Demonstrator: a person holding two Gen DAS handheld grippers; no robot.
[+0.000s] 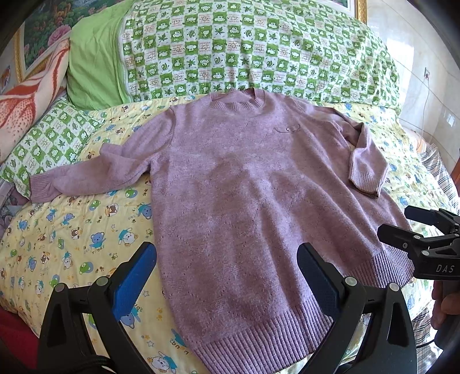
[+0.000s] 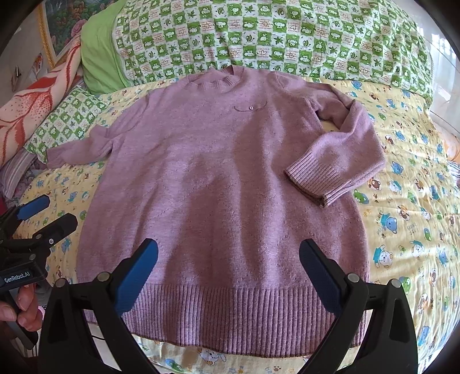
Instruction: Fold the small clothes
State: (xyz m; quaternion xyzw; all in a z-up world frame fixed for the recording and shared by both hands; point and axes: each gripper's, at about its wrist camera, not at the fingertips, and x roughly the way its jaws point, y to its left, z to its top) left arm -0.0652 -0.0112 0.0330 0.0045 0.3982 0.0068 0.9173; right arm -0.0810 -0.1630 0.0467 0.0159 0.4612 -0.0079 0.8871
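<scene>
Yellow cartoon-print bed carries the lilac sweater, laid flat across the frame's centre and still unfolded, only its right sleeve bent inward. Left gripper and right gripper hover wide open, empty, above the ribbed hem at lower centre.

Left view: sweater hem partly covered by the left gripper fingers; far hem corner hidden behind the right gripper, itself cut by the frame edge. Hand mostly out of frame. Right view: hem ends hidden behind the fingers; left gripper body cropped at the edge. Pocket stud too small to identify. Painting cropped, blurred. Wall socket tiny.
</scene>
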